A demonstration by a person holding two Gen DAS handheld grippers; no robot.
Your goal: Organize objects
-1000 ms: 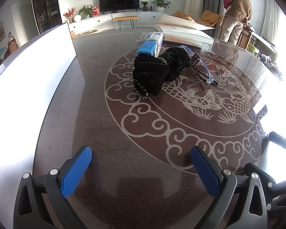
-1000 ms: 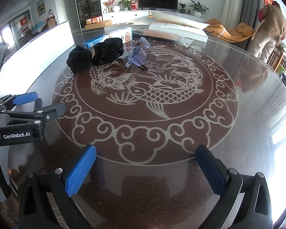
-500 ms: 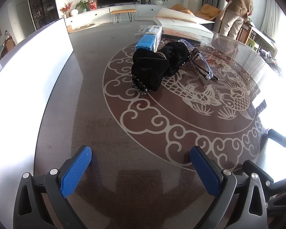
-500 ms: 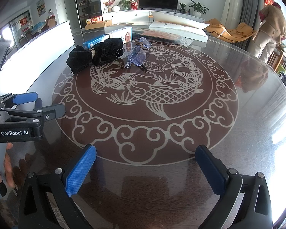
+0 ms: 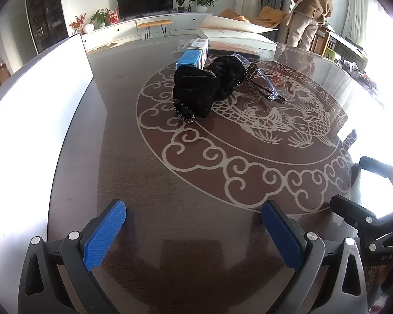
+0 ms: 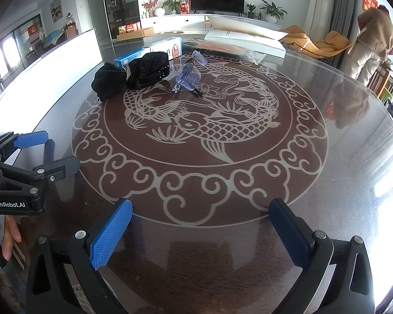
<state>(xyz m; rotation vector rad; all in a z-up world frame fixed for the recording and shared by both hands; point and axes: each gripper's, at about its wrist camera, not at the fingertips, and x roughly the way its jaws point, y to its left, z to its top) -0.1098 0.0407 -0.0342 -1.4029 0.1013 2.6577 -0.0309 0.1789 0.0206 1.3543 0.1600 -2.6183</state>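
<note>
A black velvet pouch point(image 5: 204, 87) tied at the middle lies on the round table, also in the right wrist view point(image 6: 133, 74). Behind it lies a blue and white box point(image 5: 192, 57), also in the right wrist view point(image 6: 154, 49). Clear glasses point(image 5: 262, 83) lie to its right, also in the right wrist view point(image 6: 188, 76). My left gripper point(image 5: 194, 225) is open and empty, well short of the pouch; it also shows in the right wrist view point(image 6: 38, 151). My right gripper point(image 6: 200, 225) is open and empty near the table's front edge.
The dark round table point(image 6: 249, 193) has a fish pattern under glass. A white board point(image 5: 34, 110) stands along its left side. A flat white box point(image 6: 245, 40) and a plastic bag point(image 6: 252, 55) lie at the far edge. A person point(image 5: 310, 10) stands at the far right.
The left gripper has moved forward and a little left, so the pouch and box look nearer. The right gripper has hardly moved. Both stay open.
</note>
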